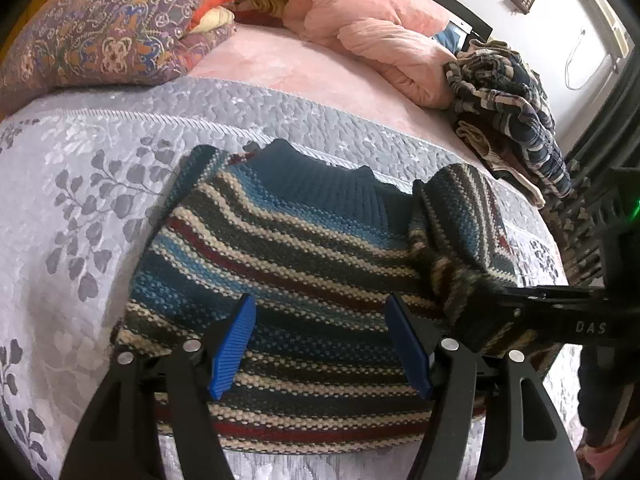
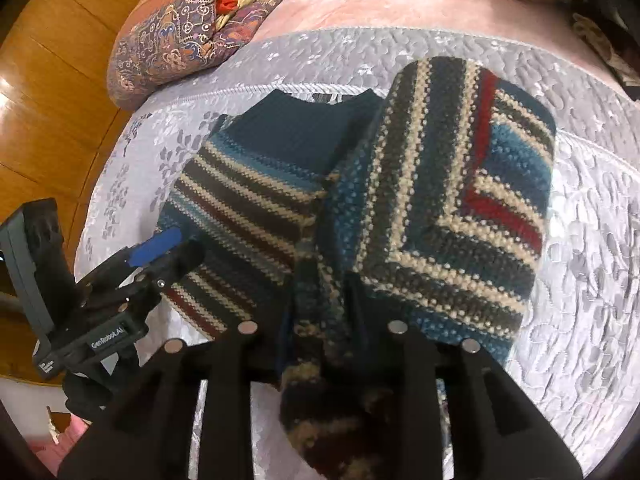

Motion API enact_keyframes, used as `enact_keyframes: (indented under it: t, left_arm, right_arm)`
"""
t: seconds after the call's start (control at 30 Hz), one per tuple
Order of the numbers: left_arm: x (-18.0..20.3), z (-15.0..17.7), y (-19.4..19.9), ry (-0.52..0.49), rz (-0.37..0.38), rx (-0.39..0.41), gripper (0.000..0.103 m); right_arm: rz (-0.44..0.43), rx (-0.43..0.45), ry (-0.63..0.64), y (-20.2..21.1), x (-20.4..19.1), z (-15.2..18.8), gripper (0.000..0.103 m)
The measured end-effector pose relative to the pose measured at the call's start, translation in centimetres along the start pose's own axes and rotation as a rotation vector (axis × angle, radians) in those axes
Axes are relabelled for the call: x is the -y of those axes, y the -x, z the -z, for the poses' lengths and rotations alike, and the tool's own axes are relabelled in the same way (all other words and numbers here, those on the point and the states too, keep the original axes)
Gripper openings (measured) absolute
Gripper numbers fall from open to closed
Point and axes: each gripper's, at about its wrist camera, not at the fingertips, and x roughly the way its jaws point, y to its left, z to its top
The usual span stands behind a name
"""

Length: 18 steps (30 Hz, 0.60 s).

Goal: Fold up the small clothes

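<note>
Bunched knit fills the jaws of the right hand-held gripper (image 2: 320, 320), which is clenched on the sleeve end of the striped sweater (image 1: 280, 248) lying flat on the bed (image 1: 80, 200), its right side already turned over the body. The left hand-held gripper (image 1: 320, 344) hovers released over the hem. To fold well, I judge the right should lay its sleeve straight along the fold before letting go, while the left pins the hem.
</note>
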Motion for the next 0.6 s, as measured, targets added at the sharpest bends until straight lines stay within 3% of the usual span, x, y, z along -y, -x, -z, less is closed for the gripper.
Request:
enact_keyframes:
  t: [0.17,0.3,0.6]
  left_arm:
    - [-0.1,-0.1,-0.2,0.018,0.022,-0.01,0.068]
    - [-0.2,-0.2,-0.5,0.04,0.051,-0.023,0.068]
    - [1.1,-0.3,-2.1,0.079,0.145,-0.073,0.068]
  right_arm:
    - [-0.051,-0.022,-0.014,-0.1,-0.4,-0.2,0.042]
    - [-0.156,-0.028,-0.061,0.6,-0.2,-0.2,0.042]
    - [-0.177,0.052,-0.129,4.7,3.1,1.1,0.042]
